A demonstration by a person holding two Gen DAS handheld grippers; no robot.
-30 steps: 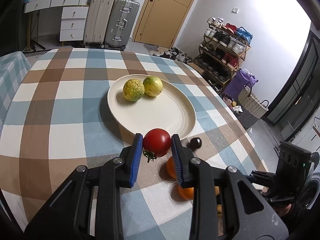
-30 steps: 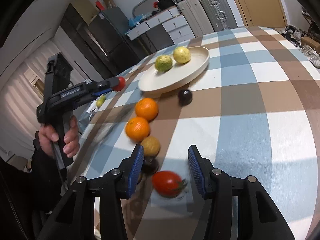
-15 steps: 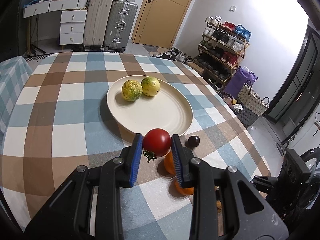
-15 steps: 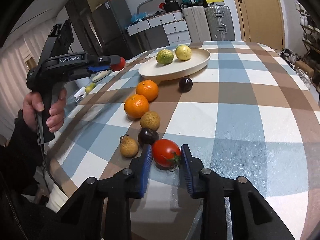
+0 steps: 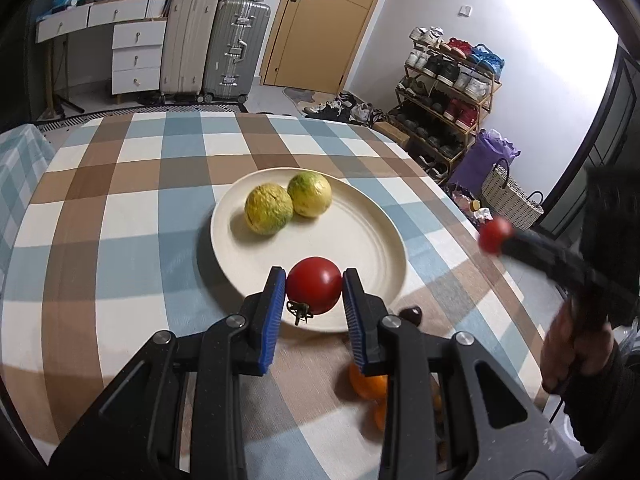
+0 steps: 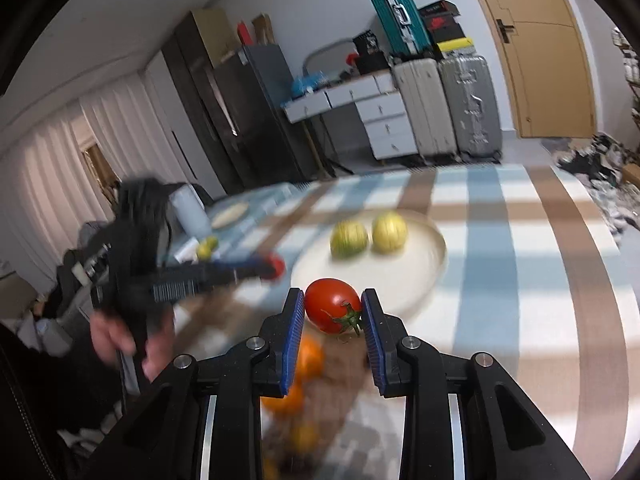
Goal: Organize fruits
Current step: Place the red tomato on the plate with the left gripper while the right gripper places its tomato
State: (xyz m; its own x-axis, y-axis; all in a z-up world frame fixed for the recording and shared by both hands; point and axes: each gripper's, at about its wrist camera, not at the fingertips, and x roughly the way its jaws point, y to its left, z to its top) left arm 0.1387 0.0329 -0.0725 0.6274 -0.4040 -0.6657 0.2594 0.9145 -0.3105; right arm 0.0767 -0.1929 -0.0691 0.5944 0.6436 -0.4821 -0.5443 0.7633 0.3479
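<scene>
tomatoes filled both tools: the left gripper (image 5: 314,292) was clamped on a smooth, glossy red tomato (image 5: 314,290), its ribbed blue pads (image 5: 275,312) pressed to either flank and the dry green calyx hanging at the lower left, and the fruit hung over the near rim of the plate (image 5: 360,240). that plate was round, cream and matte with faint concentric ridges, and it carried two rough-skinned yellow-green fruits (image 5: 268,209) touching one another at its far side. the right gripper (image 6: 333,312) was likewise clamped on a second tomato (image 6: 332,306), more oval, its star-shaped stem turned toward the right pad, held above the plate's near edge in a blurred view. the checked tablecloth (image 5: 120,240), woven in brown, blue and white squares, covered the table. a small dark round fruit (image 5: 412,315) lay just beside the plate's near rim, and blurred oranges (image 5: 366,382) sat below the left tool's right finger. hard-shell ribbed suitcases (image 5: 236,48) stood against the far wall beside a white drawer unit (image 5: 136,58).
</scene>
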